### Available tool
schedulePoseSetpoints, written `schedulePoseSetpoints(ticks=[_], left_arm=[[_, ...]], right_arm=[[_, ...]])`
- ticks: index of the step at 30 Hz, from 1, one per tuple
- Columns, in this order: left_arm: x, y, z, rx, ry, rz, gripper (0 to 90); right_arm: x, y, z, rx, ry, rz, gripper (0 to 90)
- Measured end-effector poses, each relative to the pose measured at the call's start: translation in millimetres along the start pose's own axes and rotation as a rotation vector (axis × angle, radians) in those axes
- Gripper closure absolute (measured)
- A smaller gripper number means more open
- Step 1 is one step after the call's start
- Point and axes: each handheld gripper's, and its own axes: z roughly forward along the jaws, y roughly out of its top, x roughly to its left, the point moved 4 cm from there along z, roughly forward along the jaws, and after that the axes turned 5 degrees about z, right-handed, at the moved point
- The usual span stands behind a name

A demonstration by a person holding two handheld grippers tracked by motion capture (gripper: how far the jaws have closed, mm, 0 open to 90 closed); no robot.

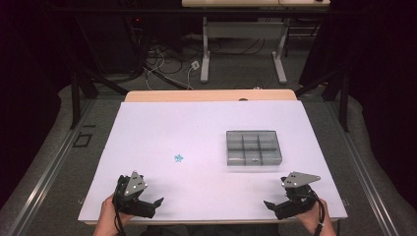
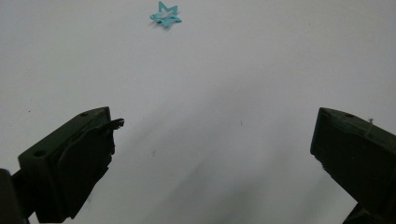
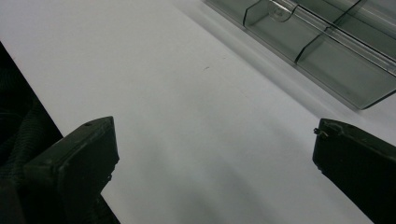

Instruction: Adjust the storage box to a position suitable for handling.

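Grippers rested at the near edge of the white worktop (image 1: 147,128), one in each of your hands. Your left gripper (image 1: 147,204) sat at seven o'clock, jaws spread wide with nothing between them. Your right gripper (image 1: 278,204) sat at five o'clock, jaws equally wide and bare. A small turquoise star-shaped clip (image 1: 179,158) lay flat near the centre of the worktop, at about one o'clock from your left gripper. A clear compartment box (image 1: 253,147) stood at about eleven o'clock from your right gripper, well apart from the clip. Being so thin and flat, the clip could have skidded away or slipped out if your jaws had closed on it off-centre.
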Motion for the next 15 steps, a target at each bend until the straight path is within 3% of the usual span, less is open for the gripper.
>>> schedulePoseSetpoints(ticks=[15], left_arm=[[0.3, 0.4, 1.3, -0.008, -0.007, -0.008, 0.0]], right_arm=[[-7.7, 7.1, 3.2, -0.003, -0.006, 0.032, 0.0]])
